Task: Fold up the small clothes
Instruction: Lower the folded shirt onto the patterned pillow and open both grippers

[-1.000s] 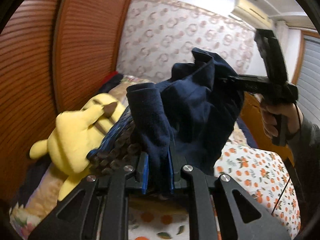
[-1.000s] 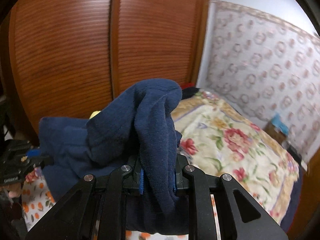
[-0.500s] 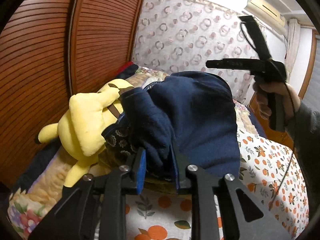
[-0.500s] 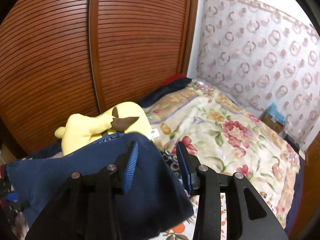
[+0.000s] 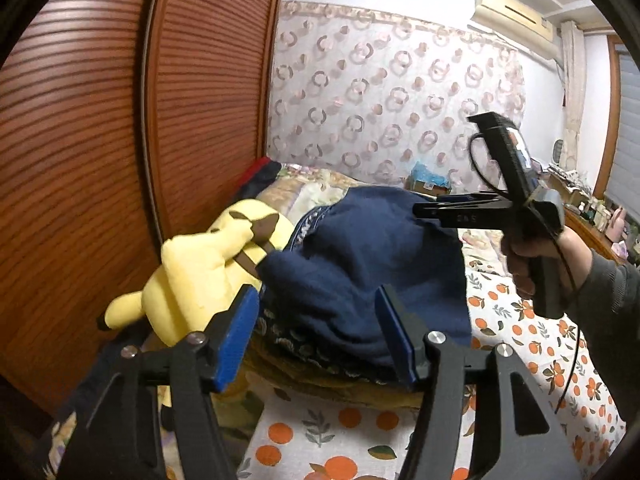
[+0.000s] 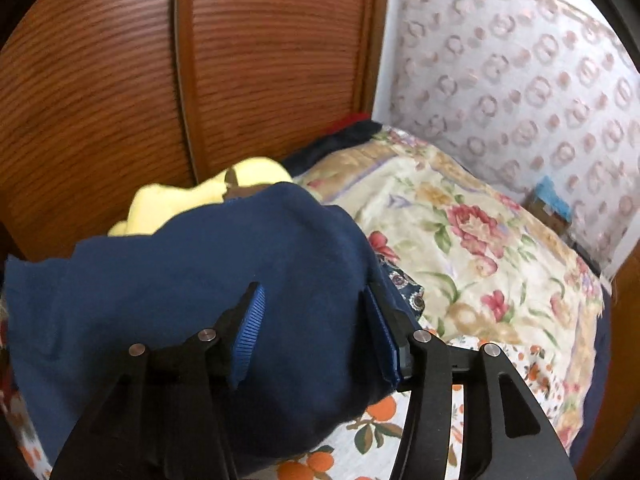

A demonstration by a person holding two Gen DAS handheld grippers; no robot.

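With both sets of jaws just having spread apart, the navy garment (image 5: 372,264) lies loose on the bed, humped over a dark patterned cloth (image 5: 304,344) and a floral quilt (image 6: 472,240). The left gripper (image 5: 316,340) stands about half open, its blue pads (image 5: 234,340) clear of the fabric on either side, gripping nothing. Over in the right wrist view, the right gripper (image 6: 316,336) is parted too; navy cloth fills the gap between its jaws, though the pads are not pinching it. From the left view, a hand (image 5: 536,264) holds that right gripper by its handle, at the garment's far edge. A yellow plush toy (image 5: 200,276) rests just beside the garment, against the wooden slatted doors (image 5: 100,140). An orange-print sheet (image 5: 532,344) covers the near bed.
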